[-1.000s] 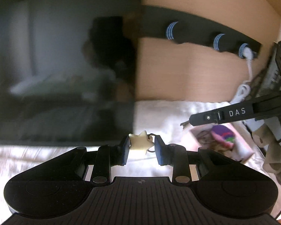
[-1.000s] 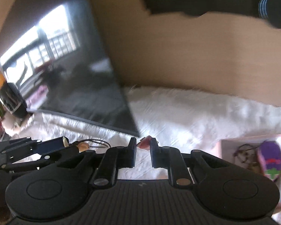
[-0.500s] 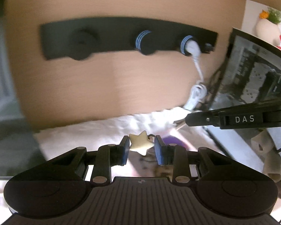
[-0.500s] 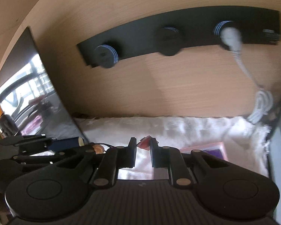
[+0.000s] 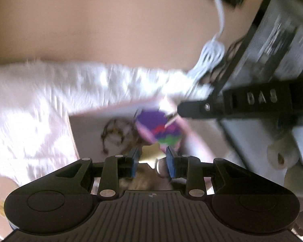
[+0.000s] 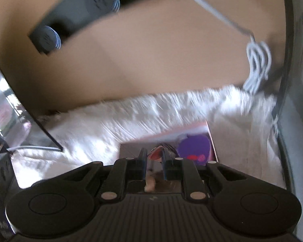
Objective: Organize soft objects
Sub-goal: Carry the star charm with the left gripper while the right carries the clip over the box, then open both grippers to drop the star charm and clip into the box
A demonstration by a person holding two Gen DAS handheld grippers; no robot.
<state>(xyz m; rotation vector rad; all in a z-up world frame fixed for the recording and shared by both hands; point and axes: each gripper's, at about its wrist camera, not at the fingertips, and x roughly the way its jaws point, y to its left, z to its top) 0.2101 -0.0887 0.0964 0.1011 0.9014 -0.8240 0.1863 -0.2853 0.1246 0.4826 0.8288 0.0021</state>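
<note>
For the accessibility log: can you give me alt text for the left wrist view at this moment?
The left tool grips a cream star-shaped charm above an open pink box holding a purple pouch and a dark beaded bracelet, on a white fluffy rug. The right tool reaches in from the right; the picture is motion-blurred.

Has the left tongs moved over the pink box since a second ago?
Yes. The left tongs, shut on the cream star, swung right from the dark screen and now hang above the pink box.
</note>
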